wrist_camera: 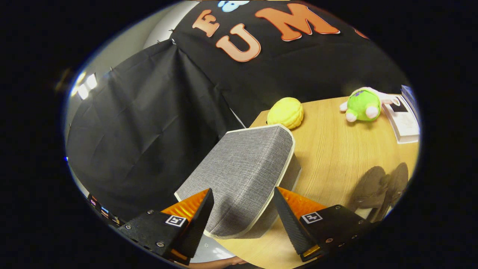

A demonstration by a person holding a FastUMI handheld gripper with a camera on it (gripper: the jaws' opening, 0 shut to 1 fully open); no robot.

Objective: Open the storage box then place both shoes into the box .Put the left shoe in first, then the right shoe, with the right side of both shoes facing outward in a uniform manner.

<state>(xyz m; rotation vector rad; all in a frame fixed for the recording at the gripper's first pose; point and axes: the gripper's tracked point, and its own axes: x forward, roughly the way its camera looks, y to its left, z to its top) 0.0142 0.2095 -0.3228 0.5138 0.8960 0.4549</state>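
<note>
A grey fabric storage box (242,175) with a cream-trimmed lid stands on the wooden table (336,149), its lid down. My gripper (243,190) is open and hangs just over the near end of the lid. The lid's near corner shows between my two fingers, one finger over each side of it; I cannot tell if they touch the cloth. To the right of the box, beyond my right finger, lie two dark brown shoes (377,188) side by side near the table's edge.
A yellow round plush (285,112) sits behind the box at the table's far edge. A green plush toy (363,105) and a white booklet (405,119) lie at the far right. The black booth cloth hangs to the left of the table.
</note>
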